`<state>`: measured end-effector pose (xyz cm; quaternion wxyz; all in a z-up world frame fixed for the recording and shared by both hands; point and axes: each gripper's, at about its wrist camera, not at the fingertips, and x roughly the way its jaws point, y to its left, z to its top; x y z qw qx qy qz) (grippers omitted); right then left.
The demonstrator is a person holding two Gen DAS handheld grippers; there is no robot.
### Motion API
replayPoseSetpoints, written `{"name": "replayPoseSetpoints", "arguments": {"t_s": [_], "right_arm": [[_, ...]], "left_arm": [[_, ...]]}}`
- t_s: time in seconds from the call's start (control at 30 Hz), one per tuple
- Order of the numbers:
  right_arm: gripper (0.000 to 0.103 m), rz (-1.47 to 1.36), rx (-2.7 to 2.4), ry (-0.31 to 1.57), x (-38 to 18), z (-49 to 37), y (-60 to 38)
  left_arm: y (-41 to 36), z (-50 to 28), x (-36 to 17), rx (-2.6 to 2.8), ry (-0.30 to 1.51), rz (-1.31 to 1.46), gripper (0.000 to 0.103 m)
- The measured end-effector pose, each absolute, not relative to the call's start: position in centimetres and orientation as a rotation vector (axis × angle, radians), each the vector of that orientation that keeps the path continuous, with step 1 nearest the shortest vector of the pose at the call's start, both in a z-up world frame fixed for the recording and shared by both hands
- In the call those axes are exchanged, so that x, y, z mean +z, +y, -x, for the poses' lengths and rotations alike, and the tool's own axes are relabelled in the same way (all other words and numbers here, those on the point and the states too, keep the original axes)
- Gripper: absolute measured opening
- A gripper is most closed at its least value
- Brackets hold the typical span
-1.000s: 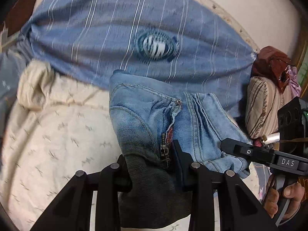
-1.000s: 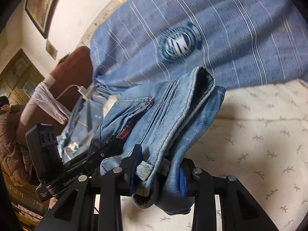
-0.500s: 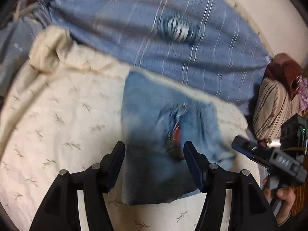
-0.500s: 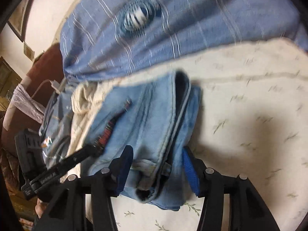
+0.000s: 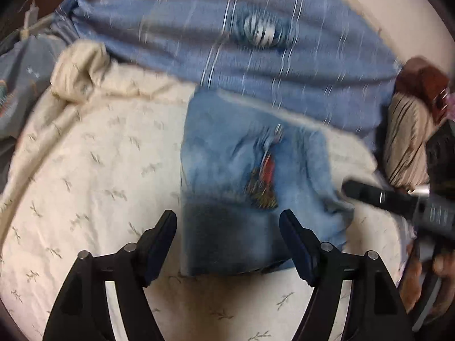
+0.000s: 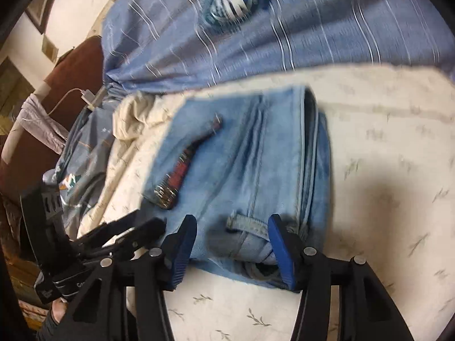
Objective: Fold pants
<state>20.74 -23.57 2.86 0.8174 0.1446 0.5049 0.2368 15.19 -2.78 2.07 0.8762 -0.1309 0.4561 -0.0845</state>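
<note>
Jeans [image 5: 227, 176], faded light-blue denim, folded into a thick rectangular stack of layers; open zipper [image 6: 184, 167] with red lining on top, belt loop [image 6: 247, 223] at near edge. Stack lies flat on the bed's cream sheet [image 5: 93, 170], soft cotton printed with small leaf sprigs. Left tool [image 5: 227, 227]: open, fingers straddling the stack's near edge, apart from the cloth. Right tool [image 6: 231, 233]: open likewise, blue pads either side of the waistband. Beyond: blue striped cushion [image 5: 284, 65] with round emblem; striped pillow [image 5: 406, 142] at the left view's right edge; pale wall [image 6: 76, 8].
</note>
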Motion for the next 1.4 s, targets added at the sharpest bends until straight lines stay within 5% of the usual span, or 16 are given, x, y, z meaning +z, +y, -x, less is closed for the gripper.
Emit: {"name": "replayPoseSetpoints", "arguments": {"t_s": [0.1, 0.4, 0.63, 0.8, 0.9, 0.97, 1.23, 1.4], "right_arm": [[0.073, -0.352, 0.495, 0.988, 5.0, -23.0, -24.0], [0.075, -0.665, 0.430, 1.165, -3.6, -31.2, -25.2], [0.075, -0.513, 0.472, 1.032, 4.1, -24.0, -25.3], [0.084, -0.348, 0.471, 0.931, 7.0, -15.9, -24.8], [0.088, -0.330, 0.465, 1.005, 3.6, -16.4, -24.3], [0.088, -0.394, 0.360, 1.254, -1.6, -18.2, -24.8], [0.088, -0.405, 0.325, 0.862, 9.7, -10.3, -29.4], [0.090, -0.217, 0.246, 0.834, 10.9, -4.3, -29.9]], "left_arm": [[-3.5, -15.8, -0.1, -0.151, 1.034, 0.204, 0.079], [-2.9, -14.9, -1.3, -0.168, 1.006, 0.225, 0.085], [-3.2, -13.4, 0.5, -0.151, 0.946, 0.174, 0.084], [-4.0, -10.0, 1.9, -0.145, 0.922, 0.158, 0.084], [-4.0, -9.0, 1.9, -0.105, 0.969, 0.174, 0.084], [-3.3, -8.1, 2.7, -0.100, 0.970, 0.201, 0.084], [-3.7, -4.6, 5.2, -0.079, 0.954, 0.113, 0.090], [-5.9, -3.0, 6.7, -0.084, 0.931, 0.091, 0.090]]}}
